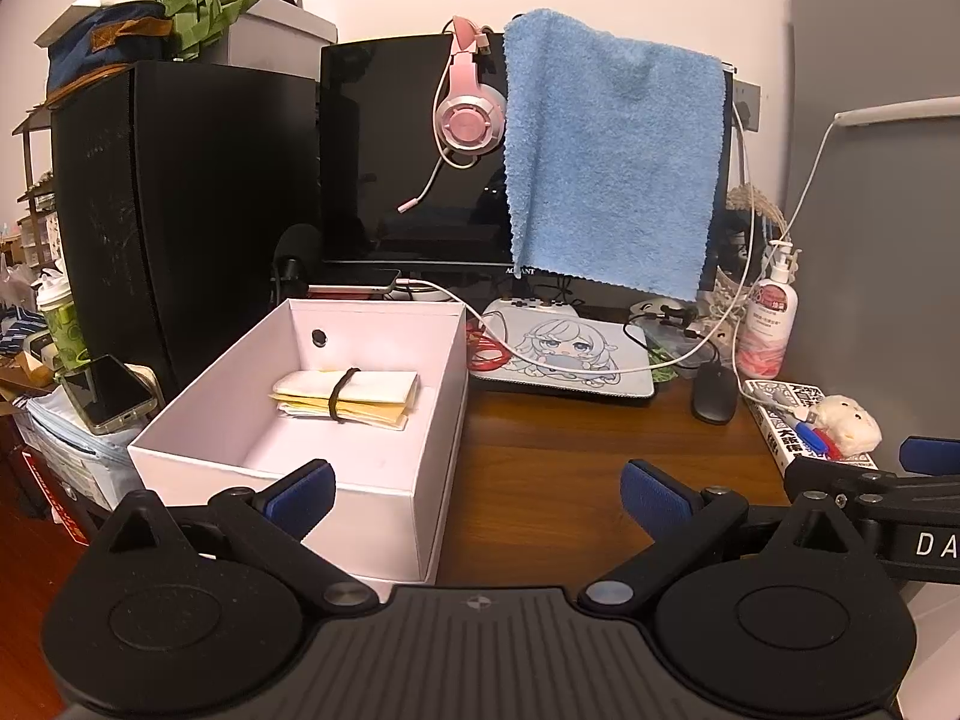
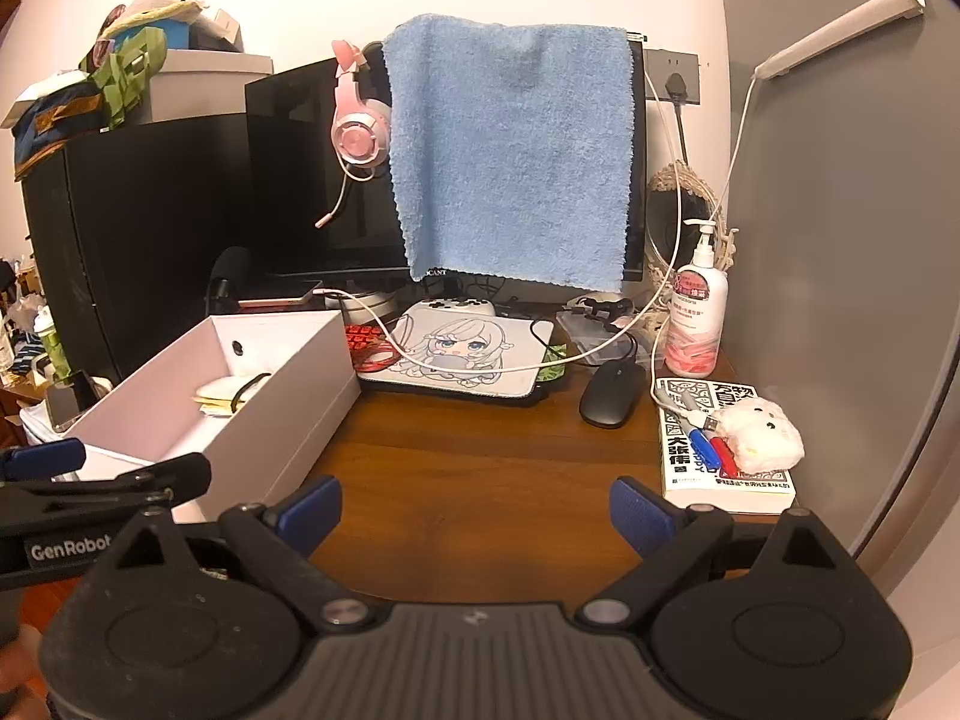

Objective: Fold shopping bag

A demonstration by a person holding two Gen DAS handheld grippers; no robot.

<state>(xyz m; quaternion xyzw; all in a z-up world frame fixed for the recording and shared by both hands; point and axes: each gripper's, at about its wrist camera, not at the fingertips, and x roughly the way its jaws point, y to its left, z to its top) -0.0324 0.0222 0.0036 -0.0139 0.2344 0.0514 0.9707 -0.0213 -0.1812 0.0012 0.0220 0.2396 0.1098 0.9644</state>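
Observation:
A folded cream and yellow shopping bag (image 1: 348, 397), bound by a black elastic band, lies flat on the floor of an open white box (image 1: 384, 480). In the right wrist view only a strip of the bag (image 2: 225, 397) shows over the wall of the box (image 2: 288, 438). My left gripper (image 1: 477, 495) hovers open over the box's near right corner and the wooden desk (image 1: 540, 492), holding nothing. My right gripper (image 2: 474, 510) stands open over the bare desk (image 2: 480, 462), to the right of the box. Each gripper's arm shows at the edge of the other's view.
A monitor (image 1: 408, 150) draped with a blue towel (image 1: 612, 156) and a pink headset (image 1: 465, 108) stands behind. A printed mouse pad (image 1: 570, 354), black mouse (image 1: 714, 393), lotion bottle (image 1: 771, 312), book with pens and a plush (image 2: 720, 438), and white cables crowd the back. A phone (image 1: 108, 393) lies left.

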